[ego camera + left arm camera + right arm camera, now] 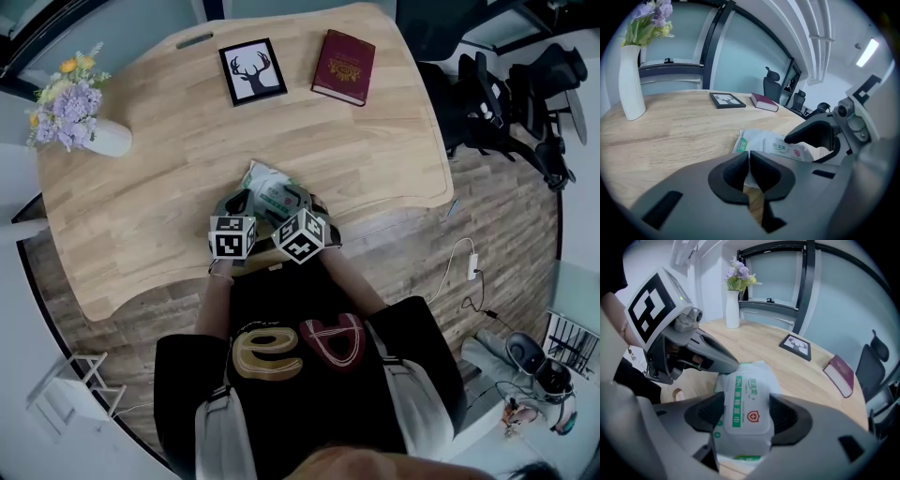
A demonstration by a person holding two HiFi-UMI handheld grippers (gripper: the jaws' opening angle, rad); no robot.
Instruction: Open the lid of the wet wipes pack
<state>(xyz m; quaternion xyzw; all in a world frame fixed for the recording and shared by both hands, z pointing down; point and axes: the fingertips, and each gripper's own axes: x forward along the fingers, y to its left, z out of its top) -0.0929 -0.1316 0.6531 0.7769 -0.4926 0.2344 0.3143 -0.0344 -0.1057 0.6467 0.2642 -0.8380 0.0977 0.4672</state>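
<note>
Pale wood desk (pixel 131 225) with a curved front edge stands on a plank floor. At its near edge, close to the person's dark shirt (pixel 300 309), both tools meet over the wet wipes pack (pixel 272 197), which lies flat on the desk. The left gripper (pixel 749 164) has its jaws drawn almost together, with a thin white edge of the pack pinched between them. The right gripper (pixel 746 414) points steeply down with its jaws spread wide, one pad on each side of the pack's white lid (pixel 749 420); the lid lies closed, and the pads sit just beside it without squeezing. Farther back a framed deer picture (pixel 252 71) and a dark red book (pixel 343 67) lie side by side. A white vase (pixel 105 139) of purple and yellow flowers (pixel 67 103) stands at the far left, and black office chairs (pixel 506 103) sit off the desk's right end.
</note>
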